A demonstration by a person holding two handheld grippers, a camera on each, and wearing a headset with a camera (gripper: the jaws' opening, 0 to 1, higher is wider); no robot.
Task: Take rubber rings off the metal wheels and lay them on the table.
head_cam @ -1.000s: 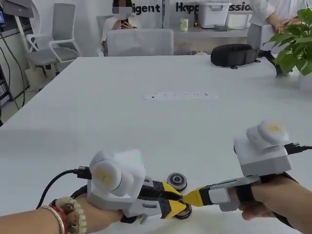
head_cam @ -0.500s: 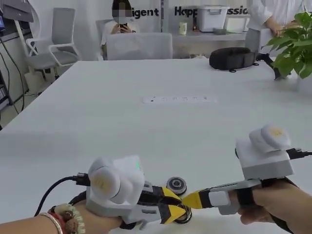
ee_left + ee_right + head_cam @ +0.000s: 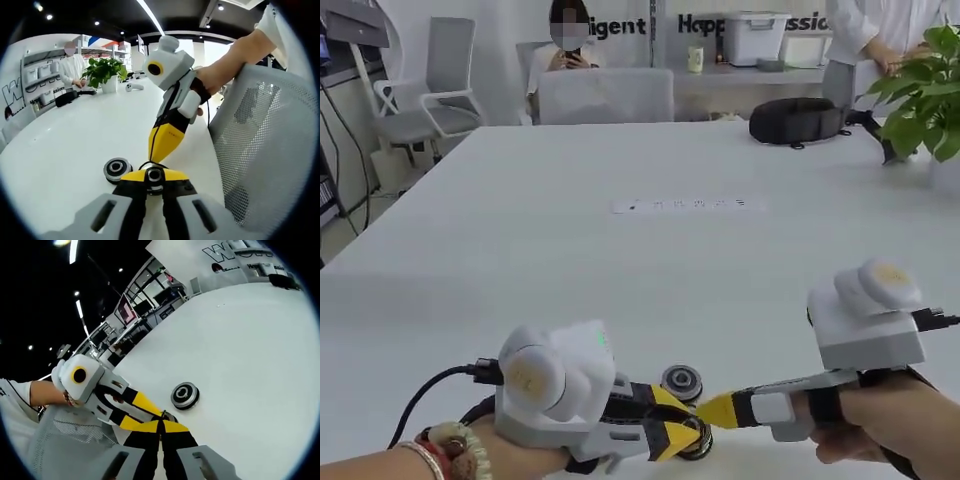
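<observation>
Left gripper view shows the left gripper clamped across a metal wheel, with the right gripper's yellow tip touching that wheel's far edge. Right gripper view shows its own jaws pressed together there; whether they nip the rubber ring I cannot tell. A second wheel, dark ring on, lies just beside the held wheel on the table. In the head view, wall lettering far beyond reads "igent" and "Happ".
</observation>
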